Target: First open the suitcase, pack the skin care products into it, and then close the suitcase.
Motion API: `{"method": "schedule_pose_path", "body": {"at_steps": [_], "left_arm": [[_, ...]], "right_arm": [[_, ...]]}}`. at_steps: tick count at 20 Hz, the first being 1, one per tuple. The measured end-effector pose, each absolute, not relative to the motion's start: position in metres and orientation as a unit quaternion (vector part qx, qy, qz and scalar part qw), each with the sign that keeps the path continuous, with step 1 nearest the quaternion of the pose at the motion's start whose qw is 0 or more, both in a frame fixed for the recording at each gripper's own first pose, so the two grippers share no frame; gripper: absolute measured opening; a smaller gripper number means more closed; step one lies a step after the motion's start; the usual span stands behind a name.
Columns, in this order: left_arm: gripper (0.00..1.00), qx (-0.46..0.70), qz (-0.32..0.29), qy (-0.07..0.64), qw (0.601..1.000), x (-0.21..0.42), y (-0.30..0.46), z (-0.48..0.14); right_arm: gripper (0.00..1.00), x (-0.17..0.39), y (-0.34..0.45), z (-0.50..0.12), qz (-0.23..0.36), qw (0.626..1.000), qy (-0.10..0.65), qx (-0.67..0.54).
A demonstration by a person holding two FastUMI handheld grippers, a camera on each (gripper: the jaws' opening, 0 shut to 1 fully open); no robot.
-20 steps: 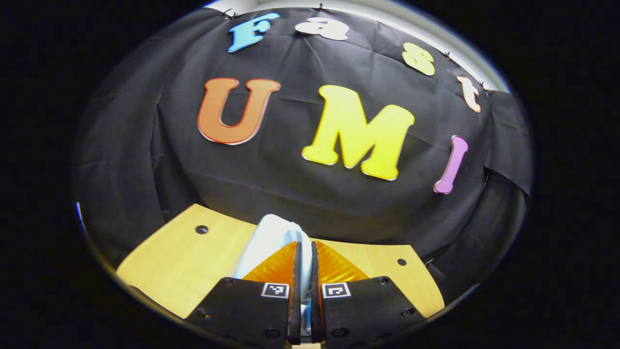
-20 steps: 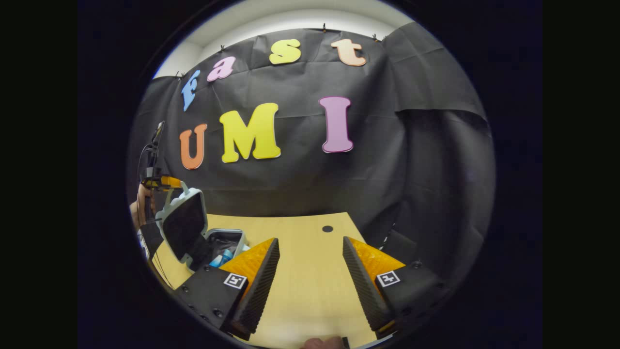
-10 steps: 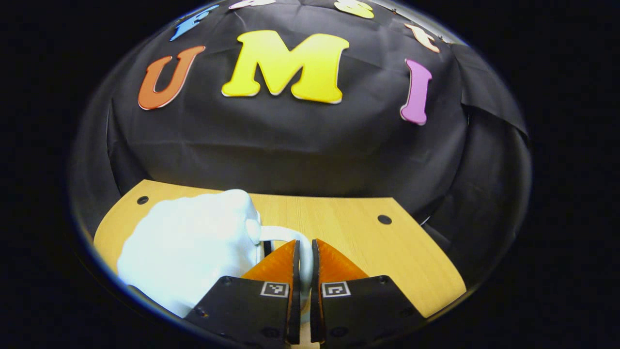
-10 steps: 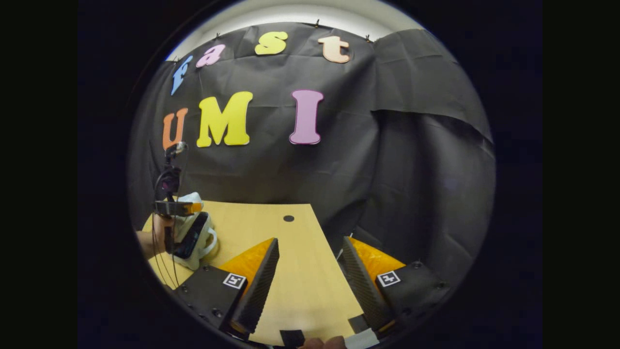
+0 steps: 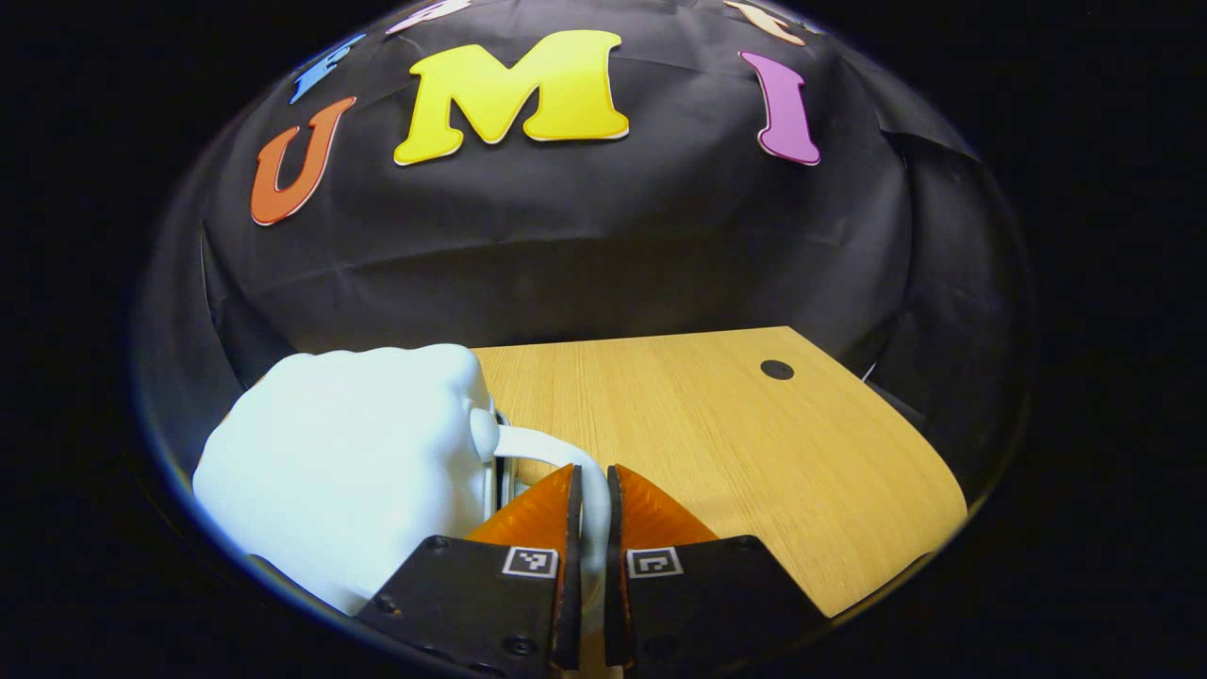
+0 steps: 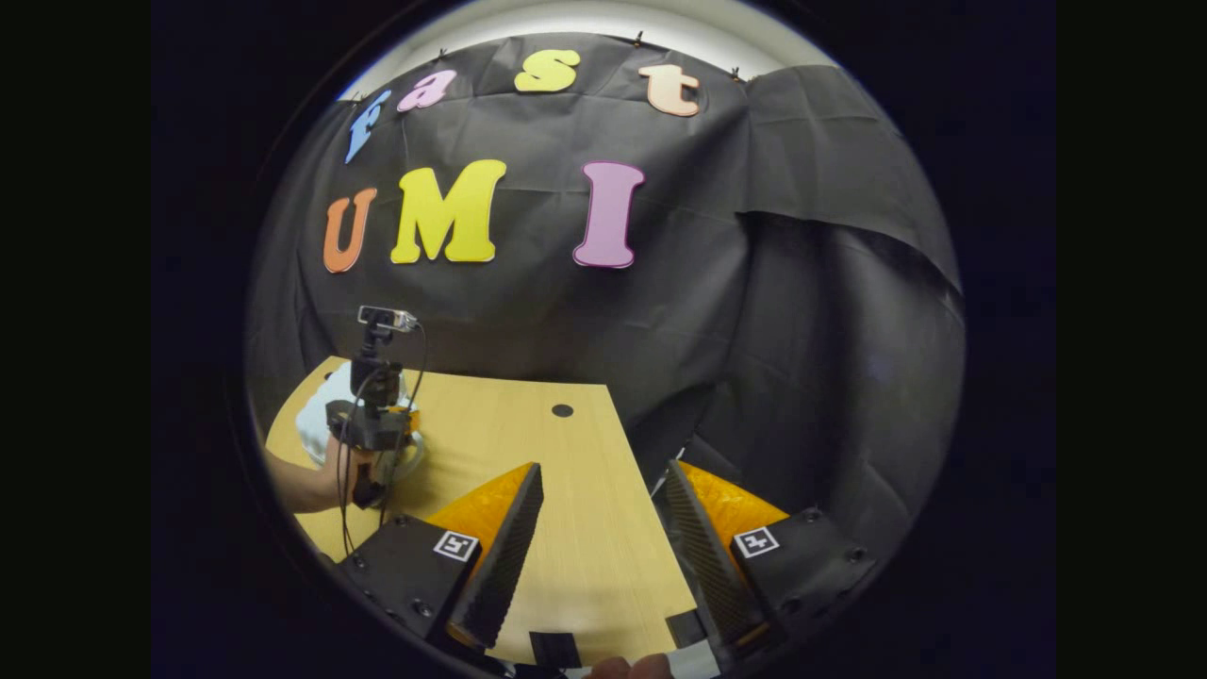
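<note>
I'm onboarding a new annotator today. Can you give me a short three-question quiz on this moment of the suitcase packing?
1. True or false: the left tongs are shut on the handle of the white suitcase.
2. The right tongs are: A) open above the wooden table, B) shut on a bottle, C) gripping the lid.
3. Fill in: the suitcase lid is now ____.

Key: 1 true; 2 A; 3 closed, lying flat on the table.
</note>
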State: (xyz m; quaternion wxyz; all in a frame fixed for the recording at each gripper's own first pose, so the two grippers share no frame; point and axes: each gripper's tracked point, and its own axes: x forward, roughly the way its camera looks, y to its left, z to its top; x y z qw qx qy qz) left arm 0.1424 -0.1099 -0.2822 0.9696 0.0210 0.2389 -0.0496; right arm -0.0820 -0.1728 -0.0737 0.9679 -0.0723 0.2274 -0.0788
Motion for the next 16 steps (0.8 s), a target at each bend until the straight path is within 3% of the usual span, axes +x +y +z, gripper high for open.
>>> {"method": "schedule_pose_path", "body": {"at_steps": [7, 8, 9, 11, 12, 14, 16], "left_arm": [[0.26, 0.077, -0.012, 0.235, 0.969, 0.139, -0.114, -0.302], [0.34, 0.075, -0.019, 0.232, 0.970, 0.139, -0.118, -0.300], [0.50, 0.068, -0.030, 0.229, 0.971, 0.138, -0.125, -0.299], [0.69, 0.043, -0.053, 0.219, 0.973, 0.129, -0.139, -0.288], [0.89, 0.035, -0.055, 0.212, 0.975, 0.121, -0.140, -0.274], [0.98, 0.022, -0.054, 0.188, 0.981, 0.106, -0.134, -0.232], [0.97, 0.001, -0.058, 0.139, 0.989, 0.090, -0.127, -0.173]], "right_arm": [[0.80, -0.083, -0.168, -0.079, -0.068, 0.968, 0.230, -0.070], [0.80, -0.083, -0.168, -0.079, -0.068, 0.969, 0.228, -0.070], [0.80, -0.082, -0.169, -0.080, -0.067, 0.969, 0.228, -0.069], [0.80, -0.078, -0.166, -0.081, -0.061, 0.970, 0.226, -0.064], [0.80, -0.074, -0.163, -0.080, -0.057, 0.972, 0.220, -0.061], [0.80, -0.062, -0.153, -0.076, -0.046, 0.976, 0.205, -0.054], [0.80, -0.043, -0.138, -0.066, -0.029, 0.982, 0.183, -0.040]]}}
